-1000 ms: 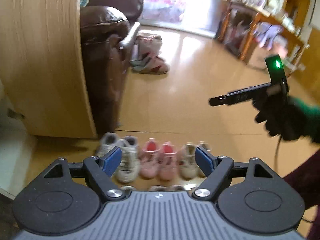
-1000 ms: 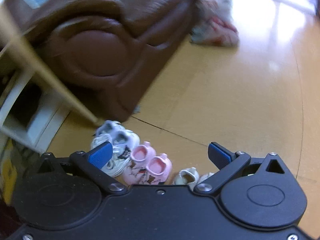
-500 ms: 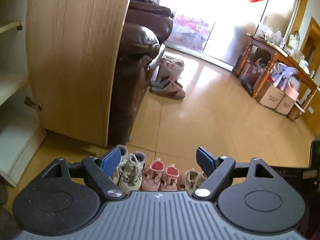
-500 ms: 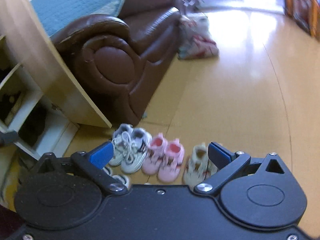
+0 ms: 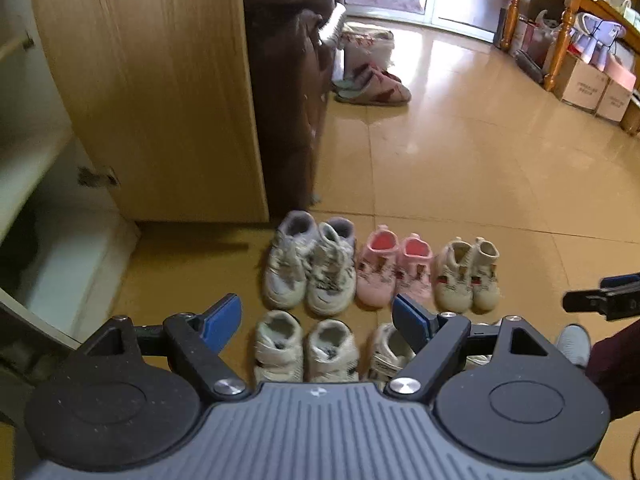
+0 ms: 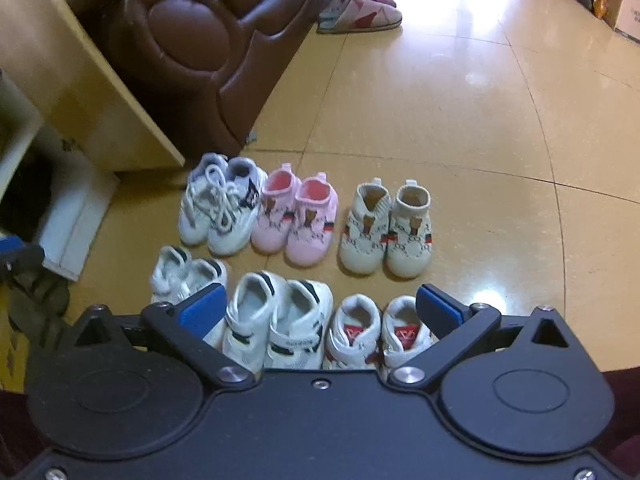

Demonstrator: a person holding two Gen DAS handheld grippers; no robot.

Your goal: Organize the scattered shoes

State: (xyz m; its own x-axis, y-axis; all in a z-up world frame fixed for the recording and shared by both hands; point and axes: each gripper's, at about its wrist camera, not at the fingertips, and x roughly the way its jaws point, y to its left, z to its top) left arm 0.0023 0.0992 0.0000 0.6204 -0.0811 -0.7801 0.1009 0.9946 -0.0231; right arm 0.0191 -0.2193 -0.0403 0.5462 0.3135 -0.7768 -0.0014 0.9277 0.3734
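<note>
Left gripper (image 5: 317,312): jaws spread wide, holding nothing, poised above the floor (image 5: 460,160). Directly between and below the jaws lies the near row of small shoes: a white strapped pair (image 5: 306,350) centred in the gap, another white shoe (image 5: 390,350) partly hidden behind the right-hand finger. Just past the fingertips, the far row: grey-white laced sneakers (image 5: 310,266) straight ahead, pink pair (image 5: 394,268) ahead and a little right, beige knit pair (image 5: 468,274) further right. The other tool's tip shows at the right edge, level with the far row.

Right gripper (image 6: 318,308): jaws likewise released, empty. Between the jaws, nearest: white velcro sneakers (image 6: 278,322) left of centre, white pair with red insoles (image 6: 378,330) right of centre by the right-hand finger. A third white pair (image 6: 186,274) sits at the left-hand finger, partly covered by it. Beyond the tips, the far row runs left to right: laced sneakers (image 6: 222,204), pink pair (image 6: 296,212), beige pair (image 6: 386,228). All pairs stand side by side, toes toward the camera.

Further out, ahead left: wooden cabinet door (image 5: 160,92), then brown leather armchair (image 6: 192,40). Far ahead, slippers (image 6: 362,14) on the floor beside the chair.
</note>
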